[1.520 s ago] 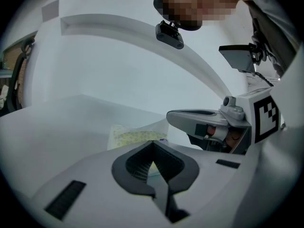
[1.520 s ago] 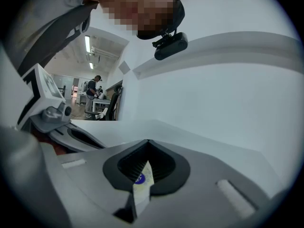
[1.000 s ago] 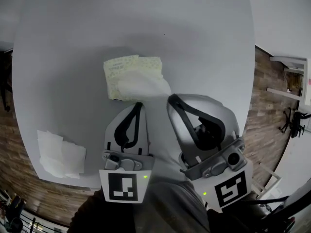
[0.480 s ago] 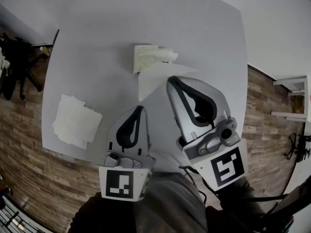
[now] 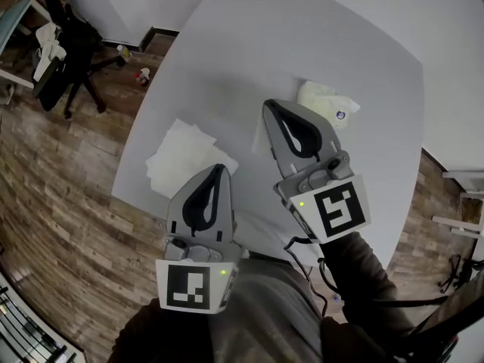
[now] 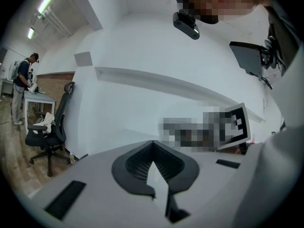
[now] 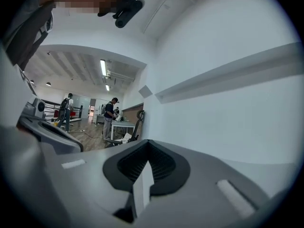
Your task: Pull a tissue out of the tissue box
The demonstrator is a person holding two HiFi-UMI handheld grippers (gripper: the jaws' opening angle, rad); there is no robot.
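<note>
The right tongs (image 5: 269, 105) are gripping a tissue (image 5: 258, 139) (tissue box (image 5: 325, 101) just beside them). The left tongs (image 5: 219, 167) are hovering closed, empty.

Pale grey surface (image 5: 227, 59), rounded corners, over a wood-plank floor (image 5: 68, 203). Black office chair (image 5: 69, 55) on the floor past the surface's far-left edge. Far back: person (image 7: 110, 114) standing at a white desk (image 7: 121, 125); ceiling strip lights (image 7: 103, 68) lit.

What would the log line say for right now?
right gripper: shut on tissue | left gripper: shut, empty | tissue box: on table | tissue pile: near table edge
</note>
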